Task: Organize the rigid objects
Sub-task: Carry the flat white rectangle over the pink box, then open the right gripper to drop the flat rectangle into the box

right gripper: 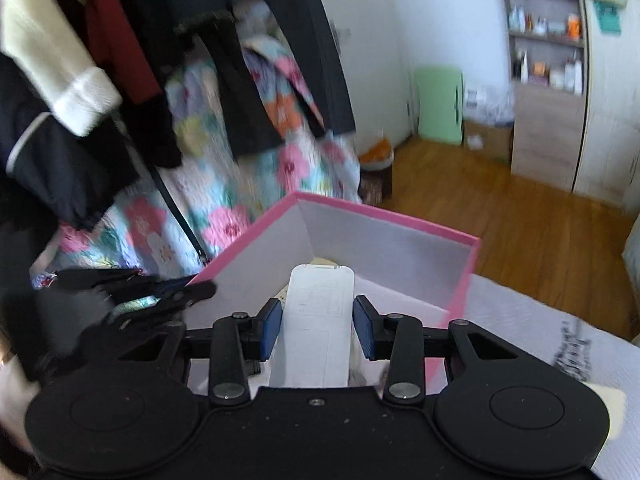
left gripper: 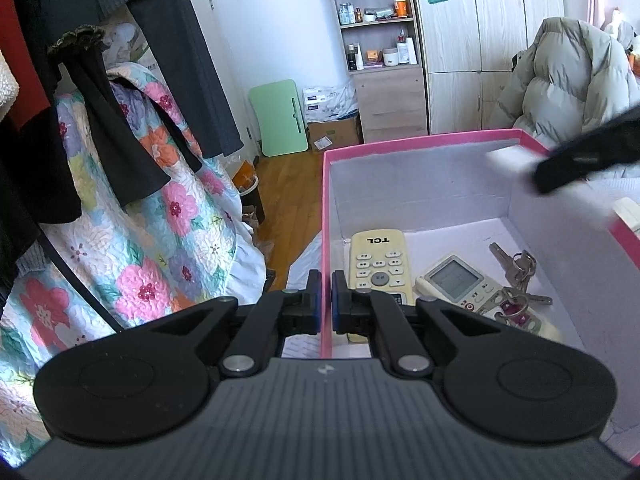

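A pink box (left gripper: 420, 142) with a white inside holds a cream TCL remote (left gripper: 378, 264), a white remote with a screen (left gripper: 456, 282) and a bunch of keys (left gripper: 518, 276). My left gripper (left gripper: 326, 300) is shut on the box's left wall. My right gripper (right gripper: 318, 328) is shut on a white remote (right gripper: 316, 328), back side up, and holds it over the box (right gripper: 384, 218). The right gripper with that remote shows blurred in the left wrist view (left gripper: 568, 160), above the box's far right corner.
A floral quilt (left gripper: 168, 208) and dark hanging clothes (left gripper: 100, 100) lie to the left. A wooden floor (right gripper: 520, 220), a shelf unit (left gripper: 380, 40), a wardrobe (left gripper: 492, 40) and a grey puffer jacket (left gripper: 568, 76) stand beyond. The box rests on a pale bedcover (right gripper: 520, 320).
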A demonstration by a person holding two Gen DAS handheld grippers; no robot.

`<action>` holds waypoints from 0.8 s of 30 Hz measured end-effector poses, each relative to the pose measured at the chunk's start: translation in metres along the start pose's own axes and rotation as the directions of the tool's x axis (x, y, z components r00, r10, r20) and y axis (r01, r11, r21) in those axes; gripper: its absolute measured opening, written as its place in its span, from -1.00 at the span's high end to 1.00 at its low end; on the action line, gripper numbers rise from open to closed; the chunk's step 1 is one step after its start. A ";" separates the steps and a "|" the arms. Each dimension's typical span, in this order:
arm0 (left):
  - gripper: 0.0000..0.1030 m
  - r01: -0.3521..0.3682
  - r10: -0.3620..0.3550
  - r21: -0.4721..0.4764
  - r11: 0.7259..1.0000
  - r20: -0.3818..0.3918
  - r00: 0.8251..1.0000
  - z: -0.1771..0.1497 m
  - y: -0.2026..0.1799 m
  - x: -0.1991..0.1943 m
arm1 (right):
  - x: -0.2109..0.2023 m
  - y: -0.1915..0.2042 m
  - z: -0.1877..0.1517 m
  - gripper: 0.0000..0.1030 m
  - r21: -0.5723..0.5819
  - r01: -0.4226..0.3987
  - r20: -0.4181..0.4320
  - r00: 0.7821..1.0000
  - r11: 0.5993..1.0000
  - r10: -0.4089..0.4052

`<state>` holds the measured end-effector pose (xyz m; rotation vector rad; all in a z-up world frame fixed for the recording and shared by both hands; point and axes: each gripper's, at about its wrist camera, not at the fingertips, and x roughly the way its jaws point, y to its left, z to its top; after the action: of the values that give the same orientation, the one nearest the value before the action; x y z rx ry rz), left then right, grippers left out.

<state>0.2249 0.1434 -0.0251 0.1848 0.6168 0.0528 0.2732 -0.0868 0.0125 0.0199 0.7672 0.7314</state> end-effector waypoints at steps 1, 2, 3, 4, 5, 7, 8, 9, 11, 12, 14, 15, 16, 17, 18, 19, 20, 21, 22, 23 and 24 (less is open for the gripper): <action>0.93 -0.001 0.001 0.000 1.000 0.000 1.000 0.000 0.000 0.000 | 0.016 -0.003 0.008 0.14 0.011 -0.010 -0.030 1.000 1.000 0.010; 0.93 0.002 -0.002 0.000 1.000 0.001 1.000 0.000 0.000 0.000 | 0.027 -0.005 0.014 0.14 0.021 -0.014 -0.053 0.998 1.000 0.016; 0.93 0.003 -0.003 -0.002 1.000 0.000 1.000 0.000 0.000 0.000 | 0.037 -0.007 0.015 0.14 0.035 -0.010 -0.072 0.997 0.999 0.012; 0.93 0.004 -0.004 -0.001 1.000 0.001 1.000 -0.001 0.000 0.000 | 0.051 -0.010 0.019 0.14 0.046 -0.004 -0.105 0.994 0.999 0.009; 0.93 0.006 -0.006 -0.001 1.000 0.002 1.000 -0.001 0.000 -0.001 | 0.059 -0.011 0.019 0.14 0.053 0.000 -0.126 0.992 0.999 0.006; 0.93 0.010 -0.010 -0.003 1.000 0.003 1.000 -0.001 0.000 -0.001 | 0.075 -0.012 0.017 0.14 0.054 0.025 -0.160 0.987 0.998 -0.016; 0.93 0.013 -0.013 -0.005 1.000 0.004 1.000 -0.001 0.000 -0.001 | 0.081 -0.010 0.016 0.13 0.044 0.035 -0.172 0.985 0.998 -0.027; 0.93 0.014 -0.014 -0.007 1.000 0.004 1.000 -0.001 0.000 -0.001 | 0.084 -0.009 0.016 0.11 0.037 0.048 -0.171 0.984 0.998 -0.041; 0.93 0.016 -0.016 -0.008 1.000 0.005 1.000 -0.001 0.002 0.000 | 0.081 -0.008 0.012 0.12 0.024 0.080 -0.159 0.984 0.996 -0.076; 0.93 0.015 -0.015 -0.007 1.000 0.006 1.000 -0.001 0.001 -0.001 | 0.076 -0.009 0.010 0.11 0.019 0.083 -0.152 0.985 0.996 -0.079; 0.93 0.015 -0.015 -0.004 1.000 0.007 1.000 -0.002 0.001 -0.001 | 0.057 -0.014 0.007 0.10 0.028 0.072 -0.113 0.991 0.997 -0.068; 0.93 0.015 -0.015 -0.004 1.000 0.009 1.000 -0.002 0.001 -0.001 | 0.046 -0.018 0.007 0.06 0.039 0.056 -0.087 0.995 0.998 -0.053; 0.92 0.012 -0.012 -0.005 1.000 0.009 1.000 -0.002 0.001 -0.001 | 0.036 -0.022 0.008 0.06 0.062 0.051 -0.063 0.997 0.997 -0.047; 0.92 0.012 -0.012 -0.006 1.000 0.010 1.000 -0.002 0.001 0.000 | 0.026 -0.025 0.007 0.06 0.077 0.047 -0.045 0.998 0.996 -0.044; 0.92 0.012 -0.012 -0.007 1.000 0.011 1.000 -0.001 0.001 0.000 | 0.016 -0.030 0.006 0.05 0.086 0.041 -0.028 0.999 0.995 -0.039; 0.92 0.012 -0.012 -0.006 1.000 0.011 1.000 -0.001 0.001 0.000 | 0.004 -0.035 0.004 0.05 0.098 0.043 -0.007 0.999 0.994 -0.042; 0.92 0.011 -0.011 -0.007 1.000 0.011 1.000 -0.001 0.001 0.000 | -0.006 -0.039 0.001 0.05 0.105 0.051 0.005 0.999 0.993 -0.051; 0.92 0.010 -0.010 -0.007 1.000 0.010 1.000 -0.001 0.001 0.000 | -0.010 -0.044 0.003 0.05 0.110 0.058 0.010 0.998 0.992 -0.060; 0.92 0.011 -0.011 -0.007 1.000 0.010 1.000 -0.001 0.001 0.000 | -0.018 -0.051 0.000 0.05 0.121 0.068 0.011 0.997 0.990 -0.070; 0.92 0.012 -0.012 -0.007 1.000 0.010 1.000 -0.001 0.001 0.000 | -0.023 -0.058 -0.003 0.05 0.134 0.081 0.007 0.997 0.988 -0.083; 0.92 0.013 -0.013 -0.005 1.000 0.011 1.000 -0.001 0.000 0.000 | -0.028 -0.065 -0.005 0.05 0.150 0.099 0.000 0.995 0.984 -0.101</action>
<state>0.2240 0.1440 -0.0262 0.1757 0.6074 0.0409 0.2953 -0.1542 0.0083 0.1190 0.8086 0.5770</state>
